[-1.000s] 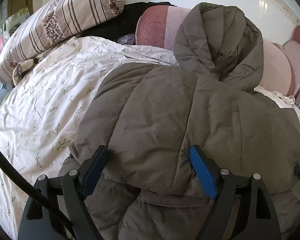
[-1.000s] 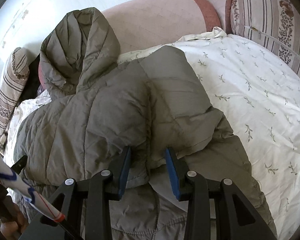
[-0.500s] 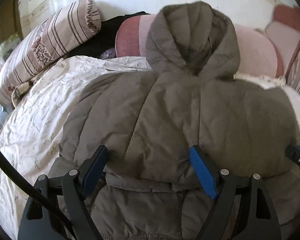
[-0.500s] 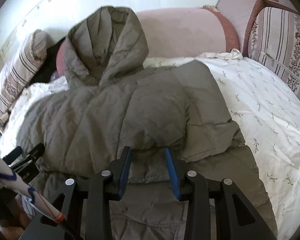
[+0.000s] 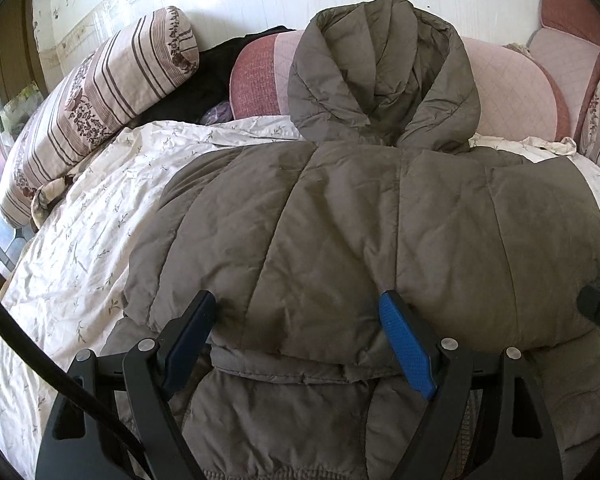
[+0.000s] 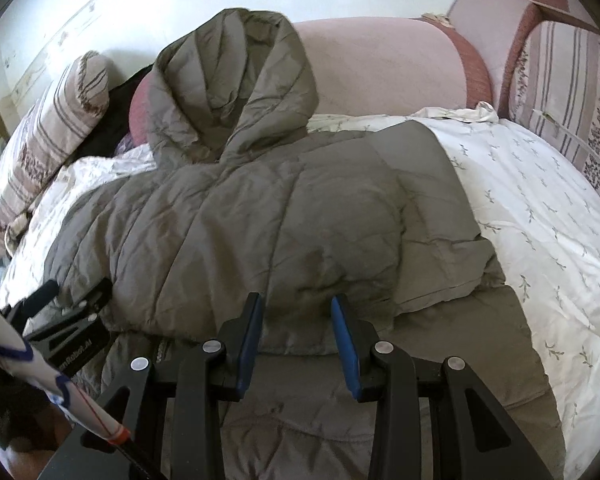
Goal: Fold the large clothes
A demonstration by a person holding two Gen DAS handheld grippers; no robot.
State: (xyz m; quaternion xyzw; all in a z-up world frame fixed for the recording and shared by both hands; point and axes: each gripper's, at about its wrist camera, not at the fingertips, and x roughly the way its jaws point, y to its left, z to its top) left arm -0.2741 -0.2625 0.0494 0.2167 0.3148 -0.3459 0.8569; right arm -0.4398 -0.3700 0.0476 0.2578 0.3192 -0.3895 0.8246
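Partway folded: puffy jacket (image 5: pixel 340 232) on the bed (image 5: pixel 80 248), its doubled-over edge apparently pinched by left gripper (image 5: pixel 300 332) with wide jaws and right gripper (image 6: pixel 296 320) with narrower jaws, hood (image 5: pixel 380 72) still unfolded.

We see both views swing level over the last second — the jacket (image 5: pixel 360 232) and its hood (image 5: pixel 384 76), tilted before, now sit square ahead, and the left gripper (image 6: pixel 66 320) shows further into the right view.

Jacket (image 5: pixel 340 232) on bed sheet (image 5: pixel 80 248), hood (image 5: pixel 380 72) vs cushions (image 5: pixel 512 92) behind.
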